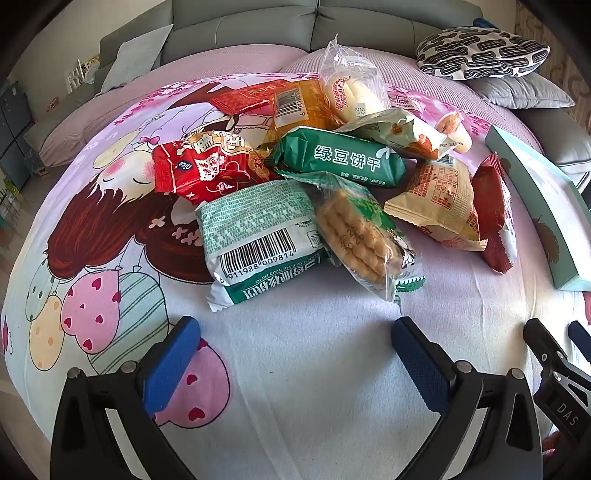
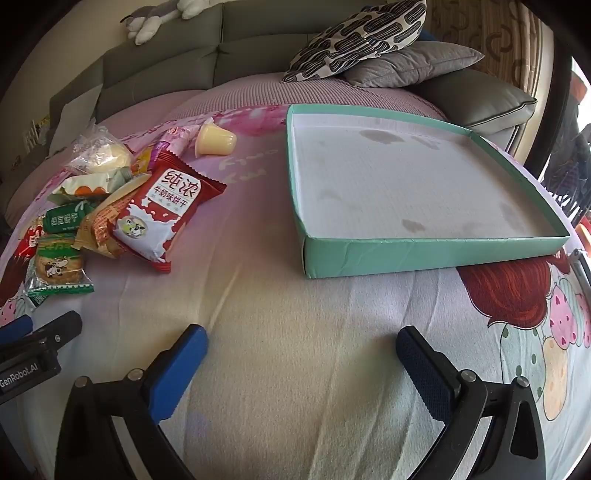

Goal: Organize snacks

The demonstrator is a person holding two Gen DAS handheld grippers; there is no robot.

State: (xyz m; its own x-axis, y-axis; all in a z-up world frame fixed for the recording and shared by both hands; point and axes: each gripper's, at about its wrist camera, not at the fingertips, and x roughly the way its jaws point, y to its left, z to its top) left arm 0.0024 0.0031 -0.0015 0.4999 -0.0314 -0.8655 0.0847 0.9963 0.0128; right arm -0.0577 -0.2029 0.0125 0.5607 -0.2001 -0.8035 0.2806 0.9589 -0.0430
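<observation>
A heap of snack packets lies on the cartoon-print bed cover: a green-and-white barcode packet (image 1: 258, 236), a clear biscuit pack (image 1: 360, 236), a green packet (image 1: 340, 157) and a red packet (image 1: 207, 166). My left gripper (image 1: 295, 332) hangs open just short of the heap, nothing between its blue pads. In the right wrist view a shallow teal box (image 2: 424, 253) with a white stained floor lies to the right, with nothing in it. A red milk-biscuit packet (image 2: 162, 214) and a yellow jelly cup (image 2: 216, 138) lie to its left. My right gripper (image 2: 301, 341) is open over bare cover.
A grey sofa back (image 1: 258, 26) rings the far side. A black-and-white patterned cushion (image 2: 354, 33) and a grey cushion (image 2: 413, 62) sit behind the box. The other gripper's tip shows at each view's edge (image 1: 550, 354) (image 2: 40, 339).
</observation>
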